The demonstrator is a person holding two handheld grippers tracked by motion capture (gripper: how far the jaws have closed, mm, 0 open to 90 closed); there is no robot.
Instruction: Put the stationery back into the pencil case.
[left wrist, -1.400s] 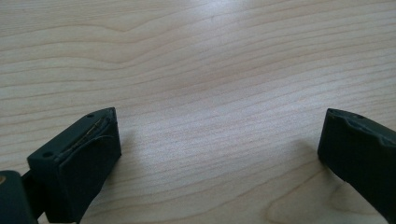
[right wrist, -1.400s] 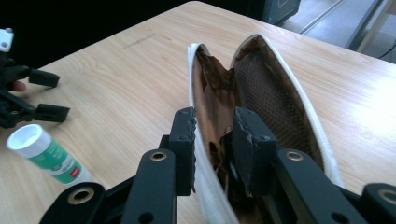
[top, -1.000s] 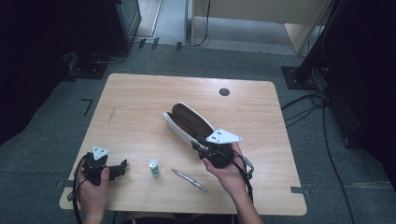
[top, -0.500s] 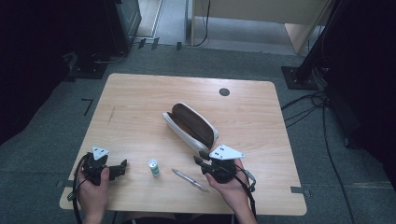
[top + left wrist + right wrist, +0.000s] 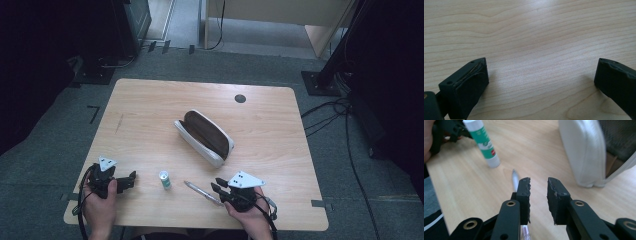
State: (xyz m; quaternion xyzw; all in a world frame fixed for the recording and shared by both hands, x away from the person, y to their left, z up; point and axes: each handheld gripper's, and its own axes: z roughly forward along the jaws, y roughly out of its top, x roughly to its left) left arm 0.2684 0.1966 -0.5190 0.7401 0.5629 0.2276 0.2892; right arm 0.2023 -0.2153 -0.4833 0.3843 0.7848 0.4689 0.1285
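A white pencil case (image 5: 205, 136) with a dark brown inside lies unzipped at the middle of the table. Nearer the front edge, a green and white glue stick (image 5: 164, 180) stands upright and a silver pen (image 5: 202, 193) lies flat. My right gripper (image 5: 217, 186) is low over the pen's right end. In the right gripper view the pen (image 5: 515, 178) runs under the left jaw, and my right gripper (image 5: 539, 181) has just been closing to a narrow gap with nothing in it. My left gripper (image 5: 131, 178) sits at the front left; in its own view my left gripper (image 5: 541, 67) is open wide over bare wood.
The wooden table (image 5: 150, 110) has a round cable hole (image 5: 240, 98) at the back right. The glue stick (image 5: 484, 143) and the pencil case (image 5: 584, 152) flank the right gripper's path. Dark stands and cables ring the table on the floor.
My right gripper has moved from the near end of the pencil case toward the front edge and lower, ending by the pen. The left gripper has stayed in place.
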